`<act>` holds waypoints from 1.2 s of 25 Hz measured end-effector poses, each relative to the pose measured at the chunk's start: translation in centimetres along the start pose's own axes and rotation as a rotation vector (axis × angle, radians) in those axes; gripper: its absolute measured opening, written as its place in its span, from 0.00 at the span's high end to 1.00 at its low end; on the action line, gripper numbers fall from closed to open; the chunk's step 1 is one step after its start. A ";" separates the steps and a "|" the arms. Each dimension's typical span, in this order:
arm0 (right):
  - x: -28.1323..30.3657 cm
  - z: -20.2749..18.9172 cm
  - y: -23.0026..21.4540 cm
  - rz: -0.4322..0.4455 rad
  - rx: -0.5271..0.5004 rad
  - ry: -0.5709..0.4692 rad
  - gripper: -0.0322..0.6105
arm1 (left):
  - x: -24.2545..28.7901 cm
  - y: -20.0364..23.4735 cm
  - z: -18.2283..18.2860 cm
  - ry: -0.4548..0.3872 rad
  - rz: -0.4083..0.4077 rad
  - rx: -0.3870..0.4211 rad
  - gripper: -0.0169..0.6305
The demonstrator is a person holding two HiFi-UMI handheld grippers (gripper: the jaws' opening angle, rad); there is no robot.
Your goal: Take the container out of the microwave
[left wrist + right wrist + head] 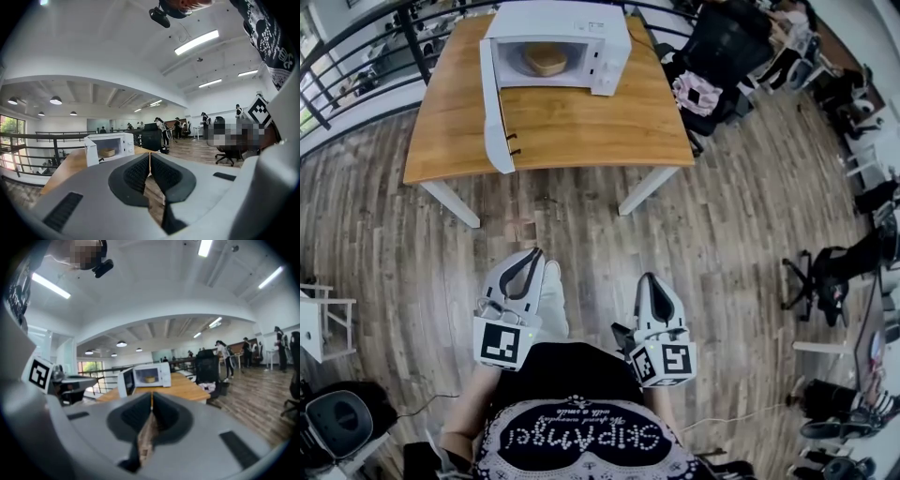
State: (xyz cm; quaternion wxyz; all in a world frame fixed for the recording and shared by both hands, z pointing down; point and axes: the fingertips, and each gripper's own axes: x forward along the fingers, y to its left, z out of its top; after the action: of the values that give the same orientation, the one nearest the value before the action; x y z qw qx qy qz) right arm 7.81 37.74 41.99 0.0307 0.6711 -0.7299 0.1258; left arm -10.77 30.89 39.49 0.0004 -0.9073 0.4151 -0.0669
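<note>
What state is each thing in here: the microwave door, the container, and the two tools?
microwave door: swung wide open
container: sitting inside the microwave, not yet touched
left tool: shut, nothing between its jaws
right tool: shut, nothing between its jaws

Inside the microwave, we see the container too small to tell its contents; the control panel beside the microwave's opening is unreadable.
</note>
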 end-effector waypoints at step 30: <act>21.5 5.0 -2.8 -0.025 0.004 0.046 0.90 | 16.8 13.3 1.4 0.001 -0.047 -0.111 0.92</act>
State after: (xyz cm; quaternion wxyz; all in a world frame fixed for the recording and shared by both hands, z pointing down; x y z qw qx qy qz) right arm 9.15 15.54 42.11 0.0477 0.6773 -0.7203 0.1421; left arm -9.74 9.49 39.39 -0.0518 -0.9153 0.3969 -0.0440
